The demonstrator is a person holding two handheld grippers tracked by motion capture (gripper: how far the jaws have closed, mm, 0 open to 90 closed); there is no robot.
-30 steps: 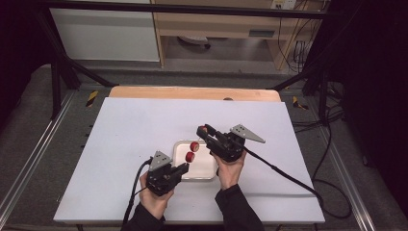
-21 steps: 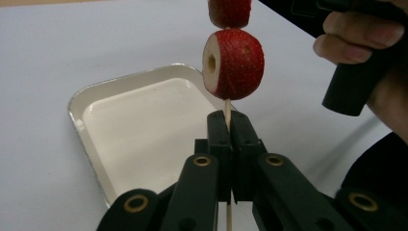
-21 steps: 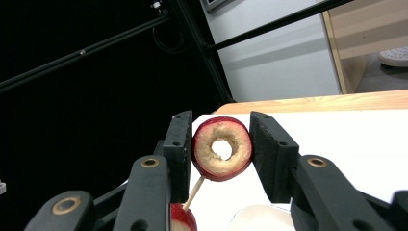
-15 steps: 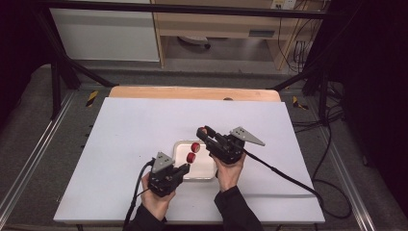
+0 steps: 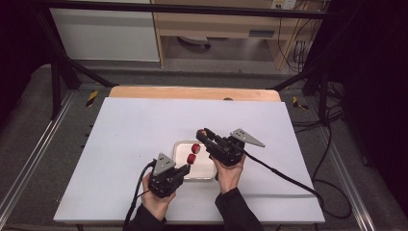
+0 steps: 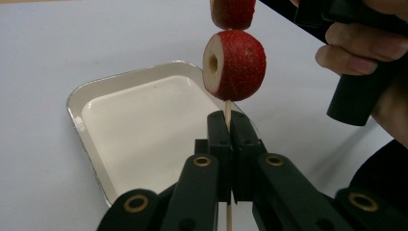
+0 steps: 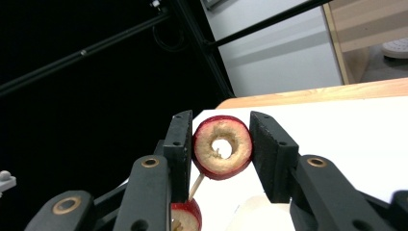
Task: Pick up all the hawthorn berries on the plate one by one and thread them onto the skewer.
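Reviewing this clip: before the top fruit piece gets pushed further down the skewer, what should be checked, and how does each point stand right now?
1. Left tool shut on the skewer: ok.
2. Lower fruit piece threaded on the skewer: ok.
3. Upper fruit piece sits between the right tool pads: ok; left pad touches, firm grip cannot tell.
4. Skewer passes through the upper piece's hole: cannot tell.
5. Tray lies under the work to catch drops: ok.
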